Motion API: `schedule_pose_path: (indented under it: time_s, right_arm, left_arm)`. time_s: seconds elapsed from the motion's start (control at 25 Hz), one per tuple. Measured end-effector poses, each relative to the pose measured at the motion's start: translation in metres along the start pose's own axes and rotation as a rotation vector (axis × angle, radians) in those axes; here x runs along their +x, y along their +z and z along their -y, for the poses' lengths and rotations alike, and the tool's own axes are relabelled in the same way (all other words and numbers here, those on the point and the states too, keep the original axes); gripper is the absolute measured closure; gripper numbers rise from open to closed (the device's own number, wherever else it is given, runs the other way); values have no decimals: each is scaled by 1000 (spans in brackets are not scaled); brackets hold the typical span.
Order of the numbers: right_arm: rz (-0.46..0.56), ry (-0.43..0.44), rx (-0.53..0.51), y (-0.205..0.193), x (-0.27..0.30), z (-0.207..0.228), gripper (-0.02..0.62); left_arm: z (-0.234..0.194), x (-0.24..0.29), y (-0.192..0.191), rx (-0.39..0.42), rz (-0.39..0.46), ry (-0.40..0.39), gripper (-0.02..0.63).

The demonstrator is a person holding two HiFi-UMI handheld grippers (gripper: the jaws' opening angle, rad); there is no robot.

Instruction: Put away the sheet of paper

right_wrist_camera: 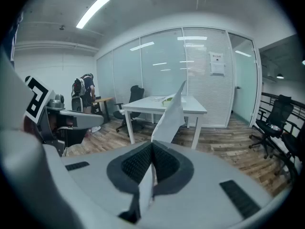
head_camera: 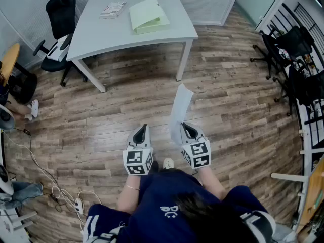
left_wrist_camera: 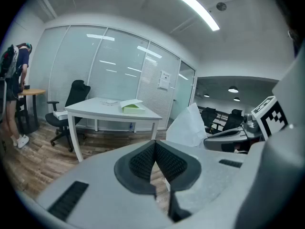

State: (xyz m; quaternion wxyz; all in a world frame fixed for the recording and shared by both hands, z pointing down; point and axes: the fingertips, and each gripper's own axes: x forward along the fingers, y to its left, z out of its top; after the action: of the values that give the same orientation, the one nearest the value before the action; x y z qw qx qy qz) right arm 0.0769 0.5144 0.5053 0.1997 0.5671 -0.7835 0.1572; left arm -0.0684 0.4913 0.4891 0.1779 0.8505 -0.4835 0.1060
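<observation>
A white sheet of paper (head_camera: 180, 108) stands up from my right gripper (head_camera: 188, 131), whose jaws are shut on its lower edge. In the right gripper view the sheet of paper (right_wrist_camera: 169, 118) rises from between the pads toward the table. My left gripper (head_camera: 141, 134) is held level beside it, shut and empty; in the left gripper view its pads meet at the left gripper's (left_wrist_camera: 154, 159) tip, and the paper (left_wrist_camera: 188, 127) shows to the right. A light green folder (head_camera: 148, 15) lies half open on the white table (head_camera: 167, 32), a good way ahead of both grippers.
A small patterned booklet (head_camera: 112, 8) lies on the table's far left. A black office chair (head_camera: 58, 32) stands left of the table, more black chairs (head_camera: 288, 49) at the right. Cables and a power strip (head_camera: 77, 204) lie on the wooden floor at the lower left. A person (right_wrist_camera: 84, 93) stands by a desk.
</observation>
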Motion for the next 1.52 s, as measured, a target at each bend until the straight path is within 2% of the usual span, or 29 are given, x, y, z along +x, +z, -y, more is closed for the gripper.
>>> schedule_pose_path:
  time_s: [0.32,0.64,0.96,1.28,1.52]
  right_arm:
    - [-7,-48,26,10,25,-20,588]
    - [39,-83,70,33,59,-45,586]
    - [52,-112,79,53,83,-47,586]
    - [36,-75,59,72,138,-20,586]
    - [30,-30,28,102,185,19,586]
  left_arm:
    - [-39,2,17,20,37,-10,603]
    - [-94,11,23,13,33,-21,603]
    - [-125,23,33,25,35,-20,603]
    - [-149,59,46,24,24,16,601]
    - [-154,121,73,53,21,38,601]
